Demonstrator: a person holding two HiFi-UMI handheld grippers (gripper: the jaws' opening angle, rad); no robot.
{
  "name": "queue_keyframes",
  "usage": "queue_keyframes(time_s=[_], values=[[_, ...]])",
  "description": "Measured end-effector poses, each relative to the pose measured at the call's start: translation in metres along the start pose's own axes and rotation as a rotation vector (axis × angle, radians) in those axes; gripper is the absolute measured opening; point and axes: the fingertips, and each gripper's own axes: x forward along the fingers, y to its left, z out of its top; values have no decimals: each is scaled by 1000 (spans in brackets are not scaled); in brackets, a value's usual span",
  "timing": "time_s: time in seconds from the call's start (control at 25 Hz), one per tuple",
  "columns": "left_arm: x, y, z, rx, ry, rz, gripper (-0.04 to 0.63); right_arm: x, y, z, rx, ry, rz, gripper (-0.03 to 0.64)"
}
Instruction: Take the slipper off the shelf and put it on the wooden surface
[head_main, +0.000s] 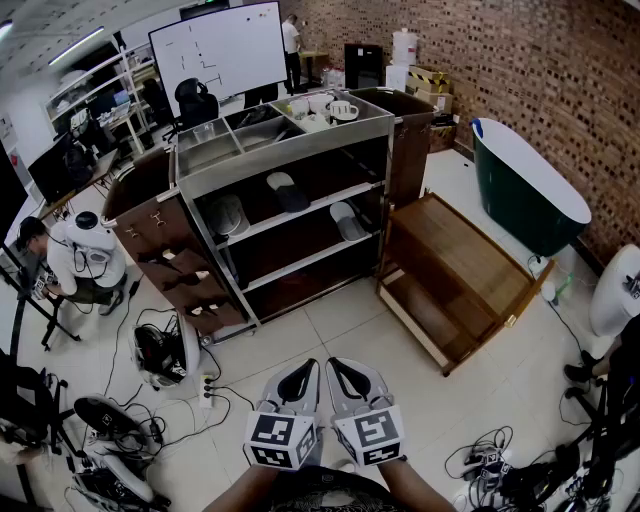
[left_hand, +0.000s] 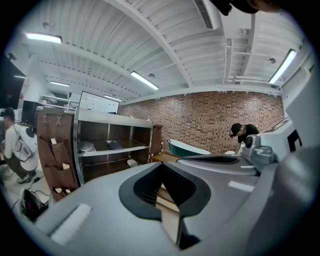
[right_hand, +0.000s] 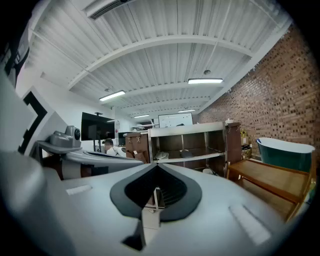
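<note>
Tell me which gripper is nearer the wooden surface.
Right. The right gripper is on the side toward the wooden surface; the left gripper sits beside it, farther off. Both are well short of it.

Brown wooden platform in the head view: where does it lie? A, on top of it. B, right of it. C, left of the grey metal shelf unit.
B: the brown wooden platform sits to the right of the grey metal shelf unit.

A dark slipper (head_main: 288, 190) lies flat on the upper shelf (head_main: 300, 213) of the metal rack, and a pale grey slipper (head_main: 347, 221) lies one level down, further right. The wooden surface (head_main: 455, 262) – a low brown platform – stands on the floor just beside the rack.
</note>
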Motion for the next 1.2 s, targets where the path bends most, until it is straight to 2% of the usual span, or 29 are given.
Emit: queue_keyframes(time_s=[0.6, 1.2], values=[[74, 54, 20, -23, -7, 21, 5, 78, -41, 7, -30, 29, 6, 0], [162, 158, 61, -58, 12, 11, 5, 211, -67, 33, -51, 83, -4, 0]])
